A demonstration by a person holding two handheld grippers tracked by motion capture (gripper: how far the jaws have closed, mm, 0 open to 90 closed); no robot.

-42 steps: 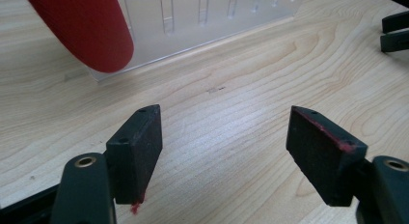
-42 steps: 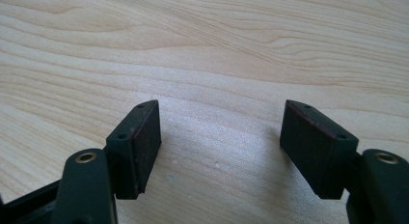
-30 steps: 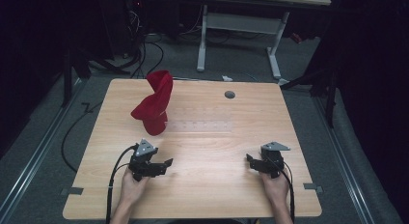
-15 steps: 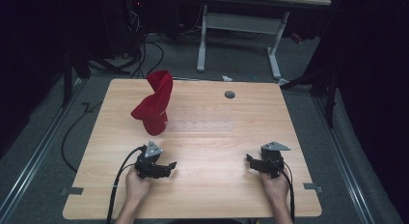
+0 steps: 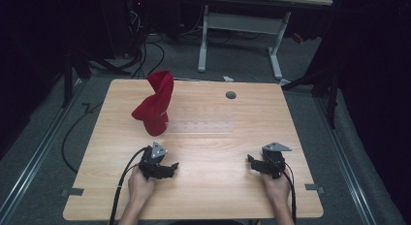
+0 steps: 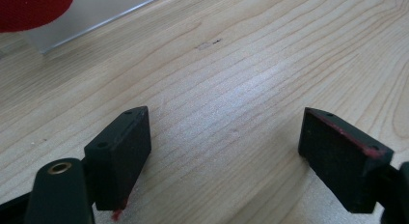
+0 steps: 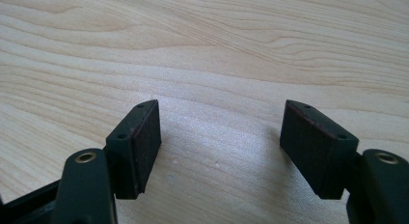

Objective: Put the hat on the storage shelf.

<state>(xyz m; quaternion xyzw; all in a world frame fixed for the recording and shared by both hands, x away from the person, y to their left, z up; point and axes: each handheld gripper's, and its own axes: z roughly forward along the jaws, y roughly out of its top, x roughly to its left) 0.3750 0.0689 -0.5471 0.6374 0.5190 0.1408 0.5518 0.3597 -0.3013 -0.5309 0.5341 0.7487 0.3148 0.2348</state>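
A red cloth (image 5: 155, 106) stands twisted upright on the left rear part of the wooden table (image 5: 208, 200); its edge shows as a red patch (image 6: 29, 7) in the left gripper view. My left gripper (image 5: 170, 168) (image 6: 226, 132) rests low over the near left of the table, a hand's length in front of the cloth. Its jaws point right and have just been opening, with bare wood between them. My right gripper (image 5: 251, 161) (image 7: 222, 130) sits at the near right with its jaws pointing left, open and holding nothing.
A pale see-through strip (image 5: 201, 126) (image 6: 91, 14) lies flat beside the cloth's base. A grey round plug (image 5: 230, 95) sits in the tabletop at the rear. Behind the table stand a white desk frame (image 5: 242, 26) and floor cables (image 5: 145, 45).
My left gripper has shifted slightly to the right and sunk toward the tabletop. The right gripper and the red cloth have stayed where they were.
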